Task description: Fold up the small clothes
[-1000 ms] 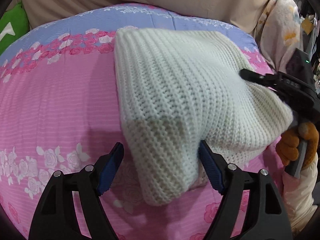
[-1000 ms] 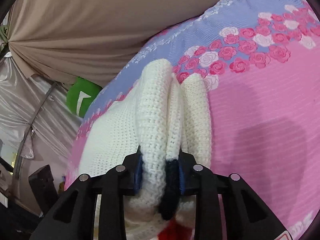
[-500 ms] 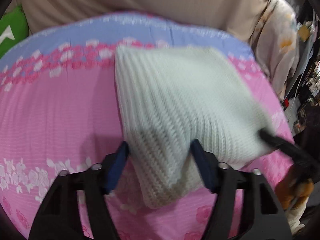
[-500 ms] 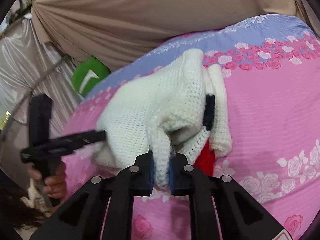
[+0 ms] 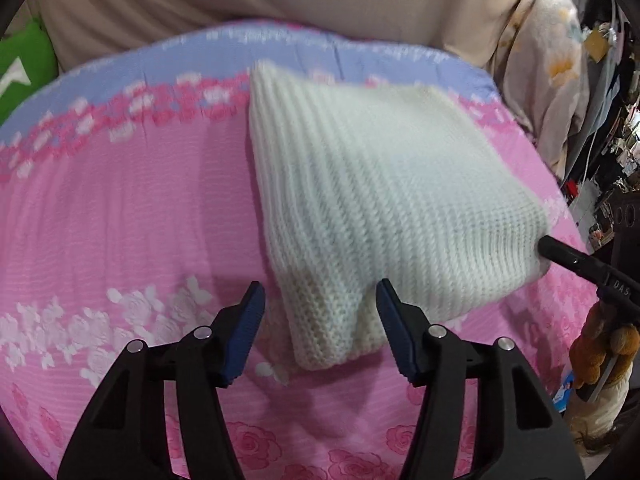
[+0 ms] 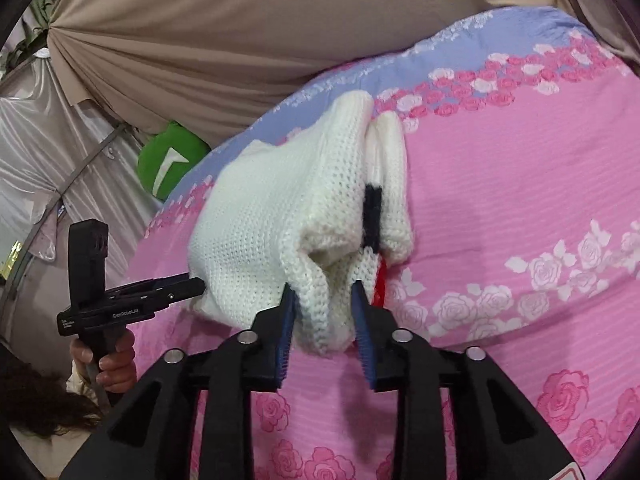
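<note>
Though knit garment point(image 6: 280, 216) sits between both, left gripper point(image 6: 132, 300) (marked "GenRobot.AI") fingers parted; right gripper point(image 6: 324, 320) just released.

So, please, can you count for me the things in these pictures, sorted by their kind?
Folded white knitted garment: 1
Pink and blue floral bedsheet: 1
Green cushion with white mark: 1
Beige draped cloth: 1
Hand-held black grippers, left gripper and right gripper: 2
Total: 6
</note>
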### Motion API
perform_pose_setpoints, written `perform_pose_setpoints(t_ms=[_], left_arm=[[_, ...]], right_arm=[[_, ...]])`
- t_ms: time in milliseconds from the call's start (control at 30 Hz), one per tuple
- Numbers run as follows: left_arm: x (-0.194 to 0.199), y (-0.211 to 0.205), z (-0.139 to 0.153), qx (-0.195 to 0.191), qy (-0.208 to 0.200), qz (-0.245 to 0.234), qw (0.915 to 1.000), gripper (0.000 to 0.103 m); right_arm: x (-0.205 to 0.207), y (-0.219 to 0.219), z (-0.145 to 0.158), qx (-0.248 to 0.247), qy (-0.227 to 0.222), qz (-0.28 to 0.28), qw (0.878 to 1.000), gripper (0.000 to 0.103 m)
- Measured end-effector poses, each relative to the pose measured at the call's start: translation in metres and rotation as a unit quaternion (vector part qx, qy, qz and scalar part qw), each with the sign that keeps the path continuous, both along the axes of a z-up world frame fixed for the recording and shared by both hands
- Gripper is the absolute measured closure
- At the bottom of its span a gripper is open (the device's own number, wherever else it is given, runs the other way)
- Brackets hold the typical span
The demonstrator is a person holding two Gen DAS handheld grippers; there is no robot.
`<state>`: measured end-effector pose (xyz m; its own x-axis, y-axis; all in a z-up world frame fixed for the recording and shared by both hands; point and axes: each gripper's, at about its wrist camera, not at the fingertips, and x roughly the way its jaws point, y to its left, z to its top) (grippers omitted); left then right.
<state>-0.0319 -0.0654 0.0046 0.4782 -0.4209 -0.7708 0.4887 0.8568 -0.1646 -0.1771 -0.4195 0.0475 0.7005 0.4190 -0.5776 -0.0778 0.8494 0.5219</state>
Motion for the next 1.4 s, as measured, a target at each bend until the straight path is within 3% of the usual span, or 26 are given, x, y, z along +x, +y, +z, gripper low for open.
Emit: perform_pose_setpoints(t_ms=[100,167,333,400,433,567,600,700,733,833,967,1067,1200,1267,1333,1400], left_arm=[[0.0,0.007,0.029,-0.033,-0.039,0.002,0.9987,0.028],[0.006,0.0,0.039,-0.033,-0.061,0.008,0.9976,0.025],[0.032,-0.042,0.028,0.006,-0.073,0.019,0.9971,0.025],[0.039,-0.056,0.016,0.029,-0.069,0.02,0.997,0.025],[0.042,-0.061,0.01,0.041,-0.066,0.025,0.9967,0.025],[0.044,-0.07,0.0,0.061,-0.071,0.032,0.9951,0.025],[0.044,-0.07,-0.001,0.061,-0.072,0.032,0.995,0.024],[0.046,-0.075,-0.005,0.073,-0.075,0.037,0.9939,0.023],[0.046,-0.076,-0.007,0.076,-0.076,0.038,0.9935,0.022],[0.047,-0.076,-0.01,0.079,-0.078,0.042,0.9929,0.019],[0.05,-0.075,-0.011,0.08,-0.074,0.047,0.9929,0.017],[0.051,-0.075,-0.012,0.08,-0.072,0.049,0.993,0.015],[0.051,-0.074,-0.013,0.081,-0.074,0.049,0.9928,0.014],[0.051,-0.075,-0.013,0.081,-0.074,0.049,0.9928,0.014],[0.05,-0.075,-0.014,0.082,-0.075,0.048,0.9926,0.014],[0.049,-0.074,-0.014,0.084,-0.077,0.048,0.9923,0.014]], right_arm=[[0.011,-0.015,0.026,0.013,-0.038,-0.014,0.999,0.056],[0.039,-0.017,0.03,0.007,-0.041,-0.014,0.999,0.055],[0.119,-0.003,0.001,-0.005,0.014,0.005,1.0,0.054],[0.138,0.006,-0.013,-0.024,0.034,0.01,0.999,0.069],[0.143,0.008,-0.013,-0.027,0.035,0.013,0.999,0.087],[0.128,-0.001,0.014,-0.01,-0.041,-0.007,0.999,0.089],[0.13,-0.004,0.013,-0.013,-0.04,-0.012,0.999,0.089],[0.154,-0.004,-0.028,-0.043,0.038,-0.02,0.998,0.089],[0.157,-0.006,-0.04,-0.027,0.042,-0.016,0.999,0.088],[0.149,-0.014,-0.024,-0.006,0.032,-0.025,0.999,0.087],[0.113,-0.007,0.013,-0.019,-0.034,-0.043,0.998,0.084],[0.08,0.012,0.03,-0.032,-0.066,-0.01,0.997,0.083],[0.058,0.041,0.007,-0.091,-0.023,0.027,0.995,0.083],[0.055,0.039,-0.019,-0.119,0.005,0.022,0.993,0.093],[0.051,0.024,-0.031,-0.079,0.011,0.019,0.997,0.098],[0.048,0.015,-0.023,-0.055,0.012,0.005,0.998,0.101]])
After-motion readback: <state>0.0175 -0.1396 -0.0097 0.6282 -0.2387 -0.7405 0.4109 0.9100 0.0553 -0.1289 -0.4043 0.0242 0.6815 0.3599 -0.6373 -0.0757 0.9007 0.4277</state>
